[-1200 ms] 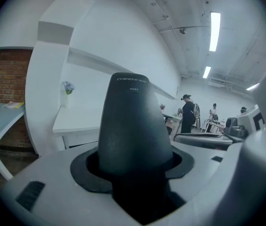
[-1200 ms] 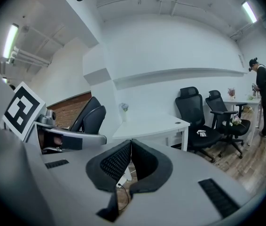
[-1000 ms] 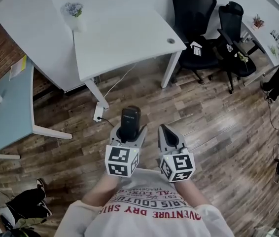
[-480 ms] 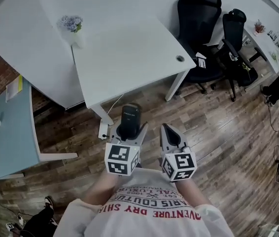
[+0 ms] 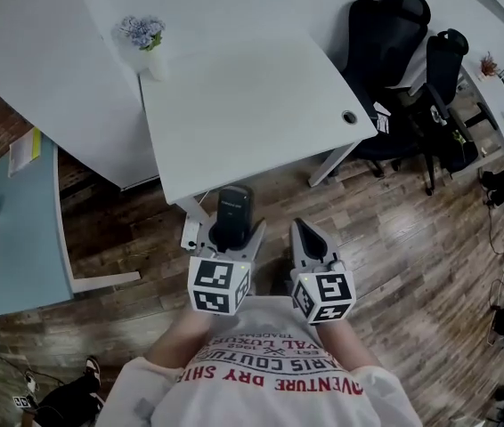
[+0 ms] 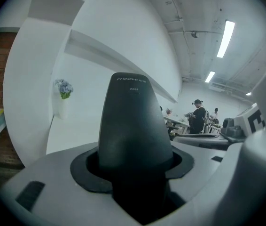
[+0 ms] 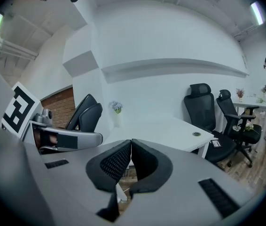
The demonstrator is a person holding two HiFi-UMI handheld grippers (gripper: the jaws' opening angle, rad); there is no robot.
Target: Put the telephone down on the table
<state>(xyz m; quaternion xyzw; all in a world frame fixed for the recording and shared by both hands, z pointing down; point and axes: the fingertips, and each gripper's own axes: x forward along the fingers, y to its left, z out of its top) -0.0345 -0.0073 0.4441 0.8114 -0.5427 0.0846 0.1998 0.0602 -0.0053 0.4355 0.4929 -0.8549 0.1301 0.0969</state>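
Note:
A black telephone handset (image 5: 231, 212) stands between the jaws of my left gripper (image 5: 227, 238), which is shut on it. In the left gripper view the telephone (image 6: 133, 126) fills the middle, its rounded end pointing ahead. My right gripper (image 5: 306, 238) is beside it on the right, shut with its pads (image 7: 123, 161) touching and nothing between them. Both are held over the wooden floor, just short of the near edge of the white table (image 5: 243, 105). The table top (image 7: 166, 128) appears ahead in the right gripper view.
A small vase of flowers (image 5: 145, 38) stands at the table's far left corner. A cable hole (image 5: 350, 116) sits at its right corner. Two black office chairs (image 5: 412, 69) stand to the right. A pale blue table (image 5: 12, 229) is at the left. A power strip (image 5: 190, 233) lies on the floor.
The white table has come closer to both grippers and now lies just ahead of them. The telephone stays in the left gripper. The right gripper stays shut.

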